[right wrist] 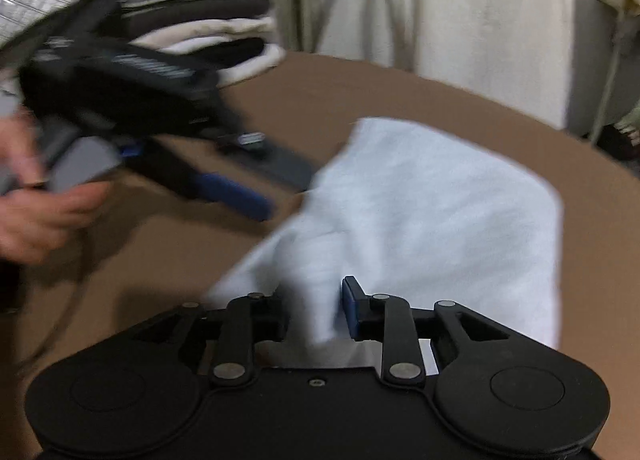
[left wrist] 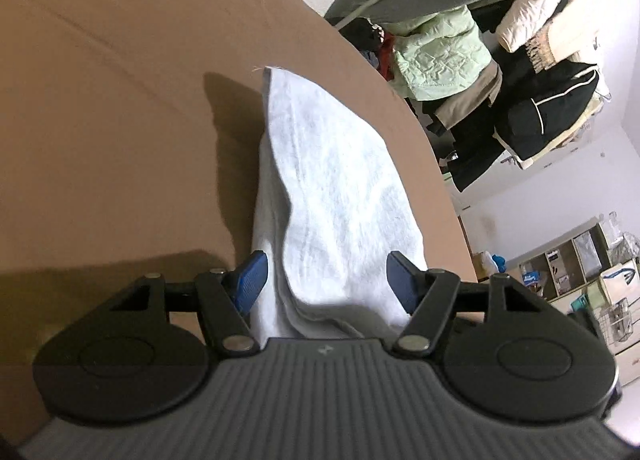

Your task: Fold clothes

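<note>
While the white cloth (left wrist: 332,196) lies on the brown table (left wrist: 100,120), here is how things stand, left side first;

Left gripper: the left gripper (left wrist: 324,280) has its blue pads (left wrist: 250,280) wide apart, one on each side of a raised bunch of the cloth; the pads do not squeeze it, so this tool is open and holds nothing; from the right wrist view a hand (right wrist: 36,204) carries it at the left, tips toward the cloth edge.

Cloth: it rests on the table near the far edge, folded over in part, with a soft hump in the middle; its corners are not lined up.

Right gripper: the right gripper (right wrist: 316,312) has a fold of the cloth between its jaws; the picture is blurry, and there seems to be a gap beside the fold; I judge it is letting go, not pinching.

Step in hand: I think one fold is being laid down and let go.

Next move: both tools likely need a new hold on an edge or corner, then a flat, even fold; smooth the hump first, or the fold may come out lumpy.

Behind: a pile of clothes (left wrist: 500,60) waits past the table.
</note>
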